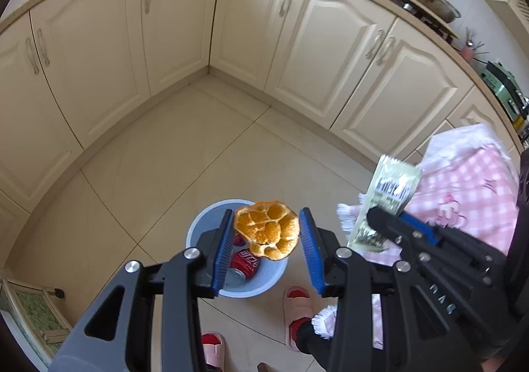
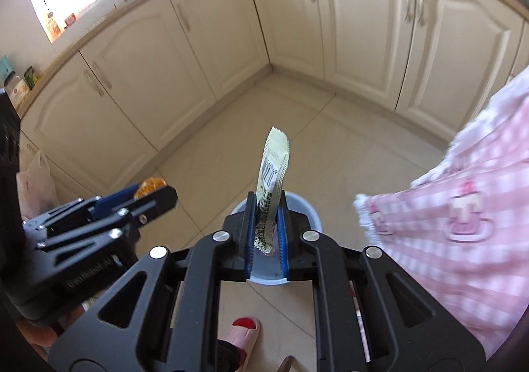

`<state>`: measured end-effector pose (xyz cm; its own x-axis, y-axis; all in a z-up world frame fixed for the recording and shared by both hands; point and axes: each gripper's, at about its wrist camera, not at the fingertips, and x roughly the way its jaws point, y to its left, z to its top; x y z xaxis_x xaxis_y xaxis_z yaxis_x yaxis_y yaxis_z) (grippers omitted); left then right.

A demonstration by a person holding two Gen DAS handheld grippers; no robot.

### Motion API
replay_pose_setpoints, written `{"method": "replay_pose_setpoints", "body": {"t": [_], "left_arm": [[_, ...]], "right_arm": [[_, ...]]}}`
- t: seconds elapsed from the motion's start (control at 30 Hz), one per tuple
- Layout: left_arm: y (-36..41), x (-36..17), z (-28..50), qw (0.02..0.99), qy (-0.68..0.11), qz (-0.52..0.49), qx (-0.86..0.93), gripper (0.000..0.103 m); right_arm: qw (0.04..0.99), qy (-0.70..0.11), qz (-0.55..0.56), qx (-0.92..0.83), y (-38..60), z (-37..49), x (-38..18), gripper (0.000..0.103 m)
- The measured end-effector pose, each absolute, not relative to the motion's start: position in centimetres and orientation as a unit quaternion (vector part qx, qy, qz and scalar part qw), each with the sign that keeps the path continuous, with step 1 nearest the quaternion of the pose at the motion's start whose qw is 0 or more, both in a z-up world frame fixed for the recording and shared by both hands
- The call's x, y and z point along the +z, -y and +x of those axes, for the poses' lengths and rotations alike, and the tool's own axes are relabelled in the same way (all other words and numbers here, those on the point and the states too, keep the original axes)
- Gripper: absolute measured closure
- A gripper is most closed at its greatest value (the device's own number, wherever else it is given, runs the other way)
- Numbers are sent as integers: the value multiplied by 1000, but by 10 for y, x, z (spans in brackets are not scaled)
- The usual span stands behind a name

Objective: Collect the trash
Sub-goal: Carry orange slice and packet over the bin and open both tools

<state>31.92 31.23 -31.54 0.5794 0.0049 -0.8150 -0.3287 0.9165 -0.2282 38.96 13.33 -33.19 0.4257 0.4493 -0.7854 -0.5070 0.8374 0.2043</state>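
Pink cloth [image 2: 463,206] beside bin [image 1: 201,229] (cabinets [image 1: 330,51] behind).

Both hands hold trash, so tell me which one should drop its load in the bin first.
Left, probably. Its orange peel already hangs over the blue bin with the can inside. The right gripper holds its wrapper off to the side.

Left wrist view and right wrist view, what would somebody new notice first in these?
The bright orange peel, held in the left gripper directly above the pale blue bin on the tiled floor, with a red can already inside the bin. Next, the pale green wrapper standing up from the shut jaws of the right gripper, over the same bin. A pink checked cloth fills the right edge.
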Motion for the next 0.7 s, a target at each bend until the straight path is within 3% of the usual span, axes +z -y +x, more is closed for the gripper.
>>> {"method": "replay_pose_setpoints", "body": {"t": [0.17,0.27,0.7], "left_arm": [[-328,-333,328,868,-449,-182,112,62],[-330,-336,330,867,-447,-180,123,43],[-347,-338,317,864,-447,-181,145,43]], "right_arm": [[832,-474,-35,288,-147,401,-355,91],[828,-479,-34,288,-150,406,-360,91],[819,-487,-41,302,-168,405,-368,91]]}}
